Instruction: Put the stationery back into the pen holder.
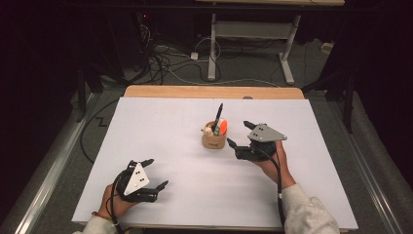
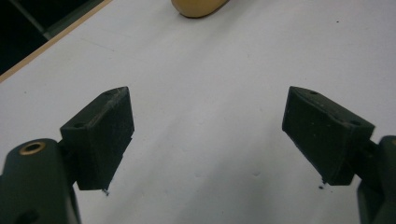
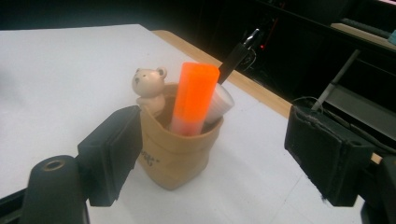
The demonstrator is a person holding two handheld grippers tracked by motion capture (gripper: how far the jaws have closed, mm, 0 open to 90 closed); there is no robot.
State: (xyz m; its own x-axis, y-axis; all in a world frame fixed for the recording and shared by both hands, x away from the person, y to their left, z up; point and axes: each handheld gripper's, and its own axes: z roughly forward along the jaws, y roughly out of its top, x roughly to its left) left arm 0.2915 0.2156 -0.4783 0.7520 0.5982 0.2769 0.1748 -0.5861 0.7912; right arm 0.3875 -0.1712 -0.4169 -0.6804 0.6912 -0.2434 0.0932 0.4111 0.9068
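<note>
Pen holder (image 1: 214, 140) stands upright mid-worktop (image 1: 160, 146). Orange highlighter (image 3: 192, 98) and black pen (image 1: 217, 115) stand inside, long axes near vertical, tilted slightly. Right tongs (image 1: 239, 133) released, just beside the holder. Left tongs (image 1: 156, 172) released, well apart.

Dark room; grey floor (image 1: 58, 161), tangled cables (image 1: 160, 61), white desk frame (image 1: 253, 34) beyond wooden table (image 1: 209, 91)
</note>
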